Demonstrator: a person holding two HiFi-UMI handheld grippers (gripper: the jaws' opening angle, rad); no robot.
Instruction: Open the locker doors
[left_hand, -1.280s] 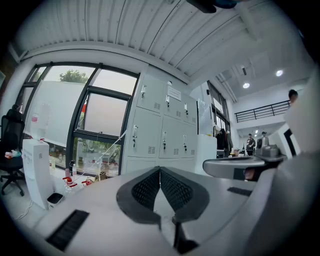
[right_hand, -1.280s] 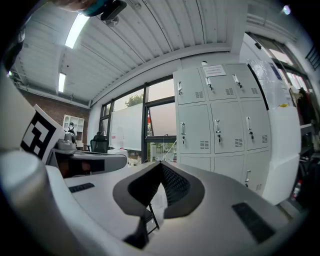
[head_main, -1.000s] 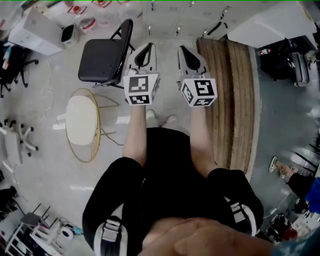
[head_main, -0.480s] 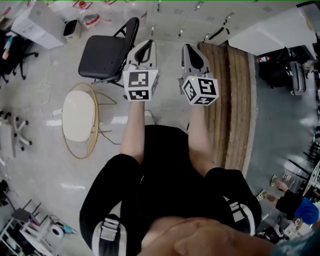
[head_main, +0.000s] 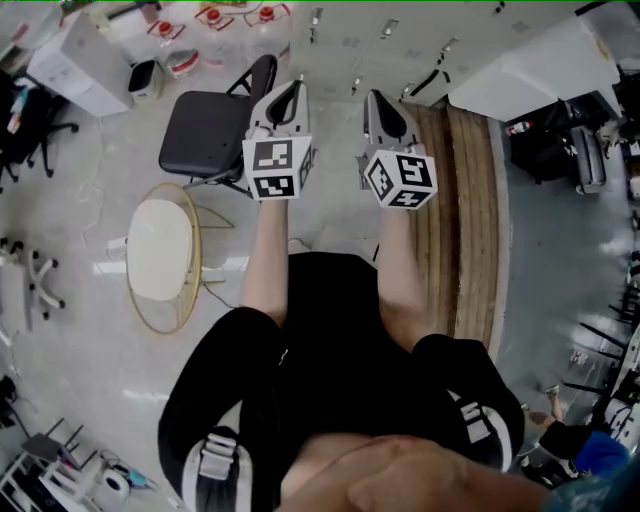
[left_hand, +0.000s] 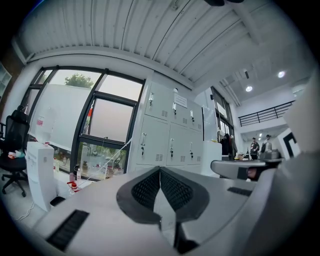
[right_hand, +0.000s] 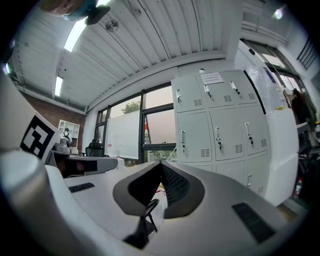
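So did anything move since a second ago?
Hardly. The left gripper and right gripper crept slightly up the head view, toward the lockers, and a bystander at the lower right drifted toward the bottom edge. Nothing was grabbed or let go. Both grippers stay shut and empty, the lockers closed, the black chair and round stool in place.

An office-like workroom: grey metal lockers stand at twelve o'clock, tall windows beside them, a black folding chair at eleven, a swivel chair at ten.
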